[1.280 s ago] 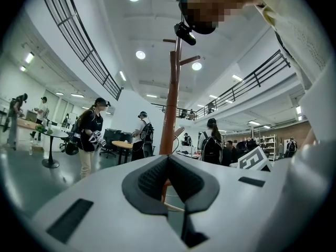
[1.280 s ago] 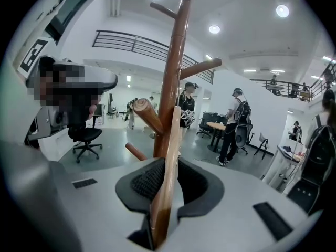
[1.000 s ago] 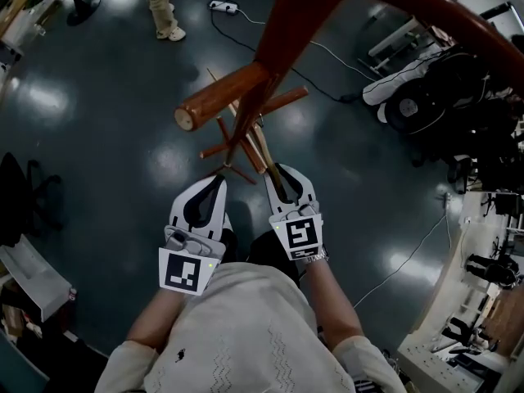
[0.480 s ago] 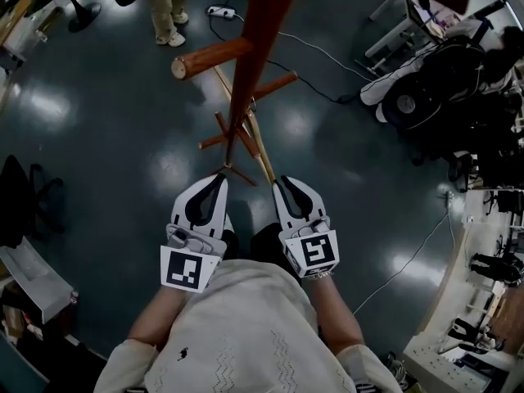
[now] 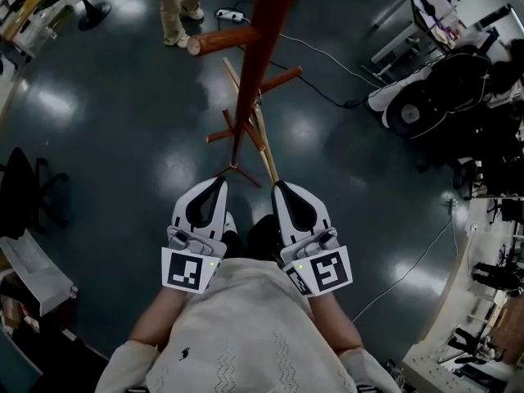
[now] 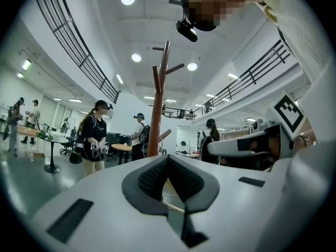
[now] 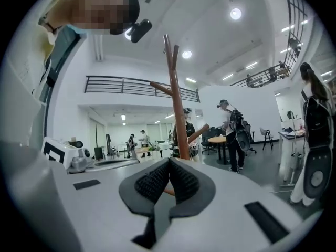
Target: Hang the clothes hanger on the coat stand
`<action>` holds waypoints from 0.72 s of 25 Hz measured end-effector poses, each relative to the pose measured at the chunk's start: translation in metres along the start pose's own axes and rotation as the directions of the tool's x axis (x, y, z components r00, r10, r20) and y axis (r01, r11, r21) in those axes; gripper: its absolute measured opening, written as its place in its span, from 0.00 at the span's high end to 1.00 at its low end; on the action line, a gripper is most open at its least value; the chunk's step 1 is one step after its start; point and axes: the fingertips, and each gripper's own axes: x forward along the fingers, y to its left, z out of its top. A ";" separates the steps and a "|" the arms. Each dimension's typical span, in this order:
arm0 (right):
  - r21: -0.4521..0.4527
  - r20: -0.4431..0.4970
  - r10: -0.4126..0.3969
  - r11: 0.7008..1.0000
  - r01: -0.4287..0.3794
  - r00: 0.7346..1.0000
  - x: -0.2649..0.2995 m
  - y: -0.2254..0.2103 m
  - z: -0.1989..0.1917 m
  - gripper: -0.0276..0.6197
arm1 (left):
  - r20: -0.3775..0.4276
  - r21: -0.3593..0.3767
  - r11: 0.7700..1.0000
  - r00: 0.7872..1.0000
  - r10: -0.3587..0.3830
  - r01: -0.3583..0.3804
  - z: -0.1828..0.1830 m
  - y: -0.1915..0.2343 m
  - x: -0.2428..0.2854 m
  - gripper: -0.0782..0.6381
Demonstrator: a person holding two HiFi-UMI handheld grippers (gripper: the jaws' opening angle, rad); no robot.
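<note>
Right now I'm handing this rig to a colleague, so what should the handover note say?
Left gripper: shut, nothing in it, beside the right one.
Right gripper: shut on the near end of the hanger.
Hanger: slants away from the right gripper alongside the stand, among its pegs.
Done: the hanger is at the stand.
Left: the views do not show whether its hook sits on a peg. Check that, seat it if needed, then open the right gripper.
</note>
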 end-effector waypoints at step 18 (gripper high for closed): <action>-0.048 -0.037 0.022 0.999 -0.024 0.999 0.017 0.048 -0.007 0.93 | 0.004 -0.020 0.998 0.998 0.059 -0.059 -0.001 0.021 -0.042 0.87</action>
